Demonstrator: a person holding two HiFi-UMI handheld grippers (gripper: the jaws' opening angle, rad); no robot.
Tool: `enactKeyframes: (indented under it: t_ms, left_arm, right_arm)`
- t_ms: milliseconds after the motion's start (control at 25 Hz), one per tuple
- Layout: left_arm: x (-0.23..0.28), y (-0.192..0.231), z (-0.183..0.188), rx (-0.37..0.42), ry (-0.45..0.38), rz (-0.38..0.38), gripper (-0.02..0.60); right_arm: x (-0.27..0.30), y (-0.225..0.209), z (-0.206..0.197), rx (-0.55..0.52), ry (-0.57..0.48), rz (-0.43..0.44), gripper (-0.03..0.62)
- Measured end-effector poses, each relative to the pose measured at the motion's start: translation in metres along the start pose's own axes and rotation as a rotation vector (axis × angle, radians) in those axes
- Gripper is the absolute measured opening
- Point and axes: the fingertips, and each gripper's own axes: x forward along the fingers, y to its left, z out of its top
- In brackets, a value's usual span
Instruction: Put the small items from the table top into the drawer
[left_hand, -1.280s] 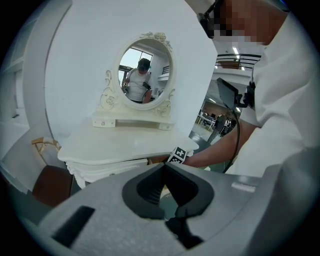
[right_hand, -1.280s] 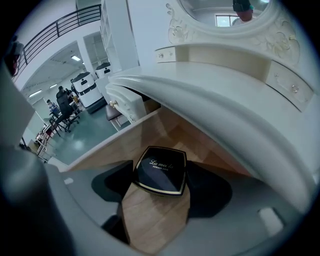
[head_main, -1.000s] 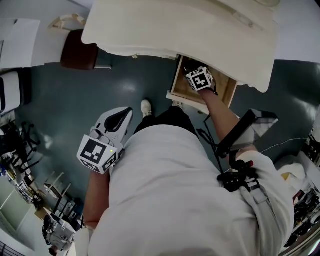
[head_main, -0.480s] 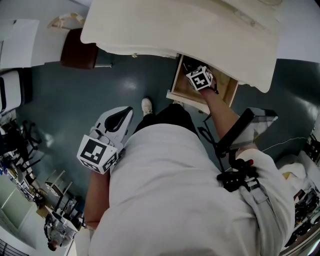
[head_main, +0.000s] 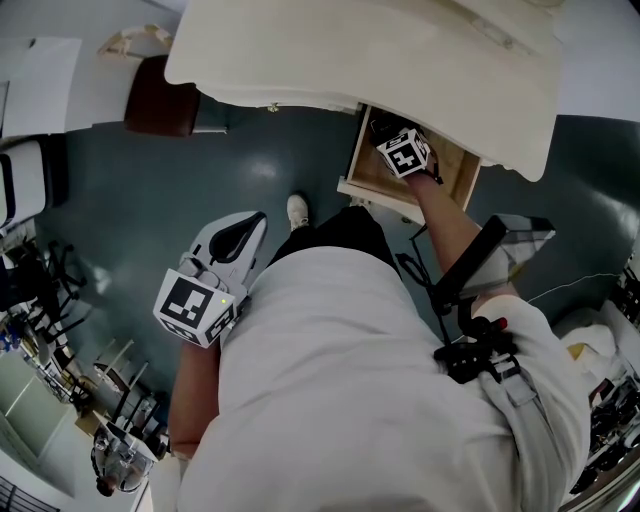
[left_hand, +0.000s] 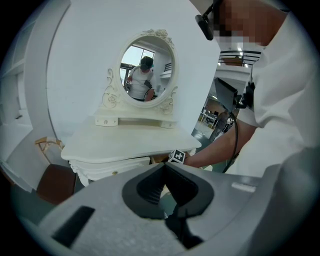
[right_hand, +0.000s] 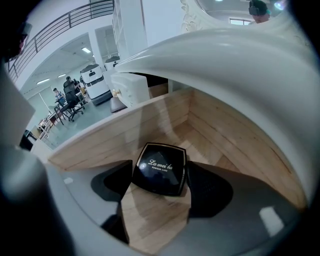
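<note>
- your white shirt (head_main: 380, 400) fills the lower part of the head view, nearest the camera.
- your left gripper (head_main: 258, 220) hangs at your left side, over the dark floor (head_main: 150, 200) and well apart from the furniture. its own view shows the left gripper (left_hand: 164, 167) with the jaw tips brought together and nothing between the dark pads.
- a white shoe (head_main: 297, 212) shows on the floor just beside the left gripper's tips.
- your right forearm (head_main: 440, 215) reaches forward into the open drawer (head_main: 375, 195). the right gripper's marker cube (head_main: 405, 155) sits over the drawer's rear half, at the edge of the table top above.
- the right gripper (right_hand: 159, 175) stands wide, its two dark pads set against the left and right sides of a black square compact (right_hand: 161, 162).
- the compact lies lid-up and slightly turned, with pale script reading "la mei la powder cake". it is inside the drawer, over the middle of the wooden floor and short of the far corner. whether it rests on the boards or hangs just above them cannot be told.
- the drawer (right_hand: 100, 137) has plain light-wood walls and is pulled out from under the right end of the cream dressing table (head_main: 350, 50).
- the dressing table (left_hand: 130, 137) carries an oval mirror (left_hand: 147, 70) along its back edge, in a carved frame against the wall.
- a brown stool (head_main: 160, 100) stands by the table's left end, beyond the left gripper.
</note>
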Motion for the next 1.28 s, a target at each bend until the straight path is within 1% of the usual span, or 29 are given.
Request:
enactKeyframes:
  t_ms: [120, 280, 440, 600, 680, 840, 880, 1000, 1160, 1280]
  left_arm:
    - [-0.002, -0.001, -0.002, 0.011, -0.002, -0.007, 0.002]
    - [-0.010, -0.001, -0.003, 0.023, -0.011, -0.020, 0.002]
    - [-0.015, 0.002, 0.000, 0.039, -0.035, -0.044, 0.002]
    - [-0.020, 0.001, 0.002, 0.067, -0.057, -0.084, 0.002]
    - [-0.022, 0.001, 0.001, 0.077, -0.068, -0.108, 0.002]
    - [-0.027, 0.001, -0.001, 0.102, -0.084, -0.156, 0.002]
    - [-0.028, 0.001, -0.001, 0.108, -0.089, -0.167, 0.002]
    - [-0.032, 0.001, -0.002, 0.123, -0.107, -0.204, 0.002]
    - [-0.052, 0.001, -0.009, 0.147, -0.120, -0.255, 0.002]
    - [-0.048, 0.004, -0.012, 0.166, -0.117, -0.289, 0.002]
  right_arm:
    - [-0.003, -0.002, 0.000, 0.008, -0.003, -0.011, 0.351]
    - [-0.012, 0.000, 0.001, 0.017, -0.001, -0.022, 0.343]
    - [-0.027, 0.001, 0.003, 0.025, 0.002, -0.039, 0.299]
    - [-0.050, 0.001, 0.001, 0.037, -0.005, -0.087, 0.229]
    - [-0.062, 0.004, -0.002, 0.050, -0.008, -0.107, 0.173]
    - [-0.087, 0.014, -0.006, 0.080, -0.012, -0.145, 0.030]
    - [-0.092, 0.017, -0.008, 0.092, -0.012, -0.151, 0.010]
    - [-0.108, 0.029, -0.013, 0.126, -0.021, -0.169, 0.002]
    - [-0.136, 0.065, -0.011, 0.172, -0.043, -0.185, 0.002]
    - [-0.148, 0.082, -0.012, 0.193, -0.052, -0.186, 0.002]
